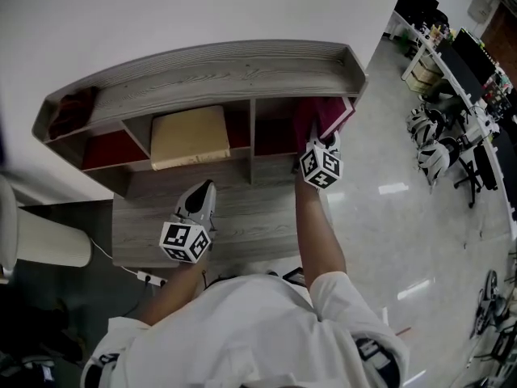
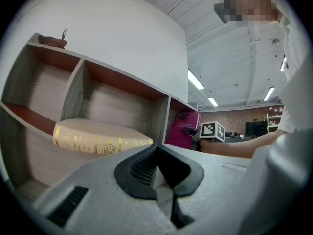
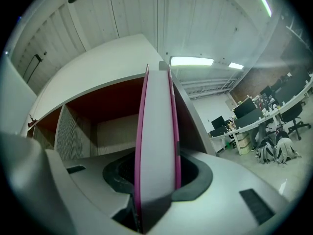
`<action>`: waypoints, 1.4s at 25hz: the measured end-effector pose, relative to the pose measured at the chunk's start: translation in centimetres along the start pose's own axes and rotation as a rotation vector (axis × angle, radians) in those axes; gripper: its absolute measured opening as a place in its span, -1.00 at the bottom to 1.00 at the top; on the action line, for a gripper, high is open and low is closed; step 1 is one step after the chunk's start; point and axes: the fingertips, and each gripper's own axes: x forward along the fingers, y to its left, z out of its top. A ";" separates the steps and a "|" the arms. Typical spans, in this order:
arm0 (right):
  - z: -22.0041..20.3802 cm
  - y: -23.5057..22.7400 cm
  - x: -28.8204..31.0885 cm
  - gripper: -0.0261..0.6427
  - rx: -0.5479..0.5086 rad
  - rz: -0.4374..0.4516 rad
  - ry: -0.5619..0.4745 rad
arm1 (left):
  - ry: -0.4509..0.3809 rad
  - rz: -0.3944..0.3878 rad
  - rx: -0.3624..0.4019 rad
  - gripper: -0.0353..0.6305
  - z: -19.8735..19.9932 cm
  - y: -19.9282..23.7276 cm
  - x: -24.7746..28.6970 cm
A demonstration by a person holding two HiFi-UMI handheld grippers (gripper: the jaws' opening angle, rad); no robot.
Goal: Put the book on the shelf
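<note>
A pink-covered book (image 1: 329,115) stands upright at the mouth of the right-hand compartment of the grey wooden shelf (image 1: 242,75). My right gripper (image 1: 323,142) is shut on it. In the right gripper view the book's (image 3: 156,131) white page edge fills the space between the jaws of the right gripper (image 3: 157,173), with the shelf (image 3: 73,131) compartment behind. A cream book with gold print (image 1: 190,136) lies flat in the middle compartment. My left gripper (image 1: 205,188) hovers in front of the lower shelf, shut and holding nothing. The left gripper view shows the left gripper (image 2: 155,148), the cream book (image 2: 98,138) and the pink book (image 2: 183,129).
A dark reddish object (image 1: 73,107) sits on the shelf top at the left. A white cylinder (image 1: 48,249) stands left of the shelf and a power strip (image 1: 149,279) lies on the floor. Desks with monitors (image 1: 452,63) and helmets (image 1: 428,156) are far right.
</note>
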 end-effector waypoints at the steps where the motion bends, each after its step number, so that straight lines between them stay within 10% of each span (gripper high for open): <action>1: -0.1 -0.1 -0.1 -0.50 -0.005 -0.003 0.002 | 0.004 0.001 -0.004 -0.85 -0.1 0.1 -0.1; 35: -0.1 -1.7 -2.9 -0.38 0.008 0.031 0.069 | -0.015 -0.071 -0.094 -0.85 -1.3 -2.3 -1.2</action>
